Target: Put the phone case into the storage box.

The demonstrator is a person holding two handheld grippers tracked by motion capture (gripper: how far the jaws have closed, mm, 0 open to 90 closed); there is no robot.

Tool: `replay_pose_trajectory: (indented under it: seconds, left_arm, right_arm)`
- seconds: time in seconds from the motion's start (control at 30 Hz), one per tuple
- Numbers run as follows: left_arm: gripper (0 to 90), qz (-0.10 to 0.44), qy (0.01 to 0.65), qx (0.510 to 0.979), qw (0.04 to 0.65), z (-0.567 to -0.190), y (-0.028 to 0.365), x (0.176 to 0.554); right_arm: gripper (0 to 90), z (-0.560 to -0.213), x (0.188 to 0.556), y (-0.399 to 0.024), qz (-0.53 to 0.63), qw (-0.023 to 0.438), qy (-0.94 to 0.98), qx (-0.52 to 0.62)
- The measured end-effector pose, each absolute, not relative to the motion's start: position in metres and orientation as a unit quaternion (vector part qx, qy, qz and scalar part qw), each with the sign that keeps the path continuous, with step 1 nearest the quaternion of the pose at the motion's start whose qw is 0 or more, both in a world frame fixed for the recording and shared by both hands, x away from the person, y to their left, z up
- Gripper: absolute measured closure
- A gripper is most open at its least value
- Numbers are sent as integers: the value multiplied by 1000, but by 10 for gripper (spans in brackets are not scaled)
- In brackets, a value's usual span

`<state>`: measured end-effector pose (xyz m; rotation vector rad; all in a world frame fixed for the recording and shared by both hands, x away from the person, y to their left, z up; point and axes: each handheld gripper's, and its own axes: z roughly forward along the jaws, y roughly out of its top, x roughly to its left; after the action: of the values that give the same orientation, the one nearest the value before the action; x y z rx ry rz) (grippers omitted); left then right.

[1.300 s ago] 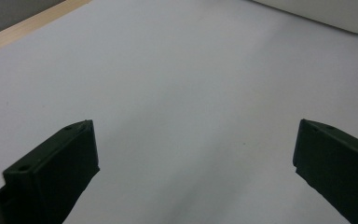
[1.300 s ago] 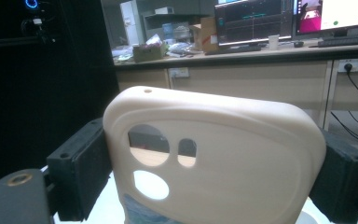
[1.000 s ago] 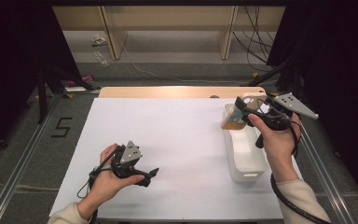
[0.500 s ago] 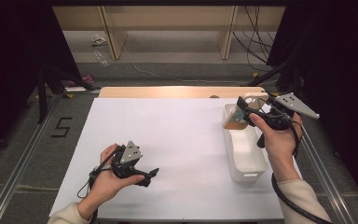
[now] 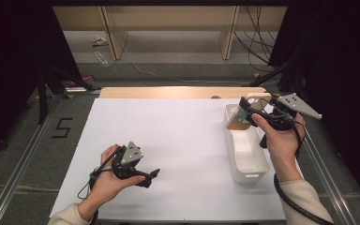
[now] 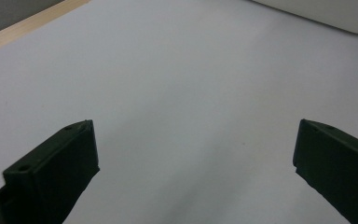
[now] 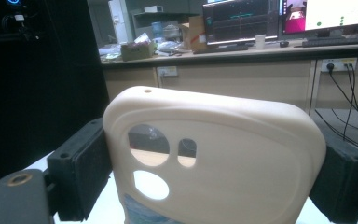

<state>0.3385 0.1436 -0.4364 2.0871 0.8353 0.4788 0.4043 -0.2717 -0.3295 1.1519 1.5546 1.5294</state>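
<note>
Between the two black jaws of the right gripper (image 7: 209, 158) we see a cream phone case (image 7: 214, 158), clamped across its width with a pad pressed against each long edge. Its camera end is up, with three cutouts showing in the right gripper view. In the high view the right gripper (image 5: 248, 111) holds the phone case (image 5: 249, 108) in the air above the far end of a white bin (image 5: 249, 159), which lies lengthwise at the right of the white table (image 5: 178, 140). The right hand (image 5: 281, 140) is wrapped around the gripper's body, and a black cable trails down past the forearm.

Out at the near left of the table, the left gripper (image 5: 151, 175) rests low over the white surface in the left hand (image 5: 108, 180), pointing toward the bin. In the left gripper view we find the left gripper (image 6: 196, 158) with its jaws spread wide and only bare tabletop between them; a corner of the bin (image 6: 326, 14) shows beyond.
</note>
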Motion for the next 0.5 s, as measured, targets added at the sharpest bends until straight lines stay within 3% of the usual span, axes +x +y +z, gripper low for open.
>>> replay_pose_trajectory:
  seconds: [0.5]
  left_arm:
    - [0,190,332,828,410,-436,144,339]
  right_arm:
    - [133,-330,405,-274,579,337,596,443]
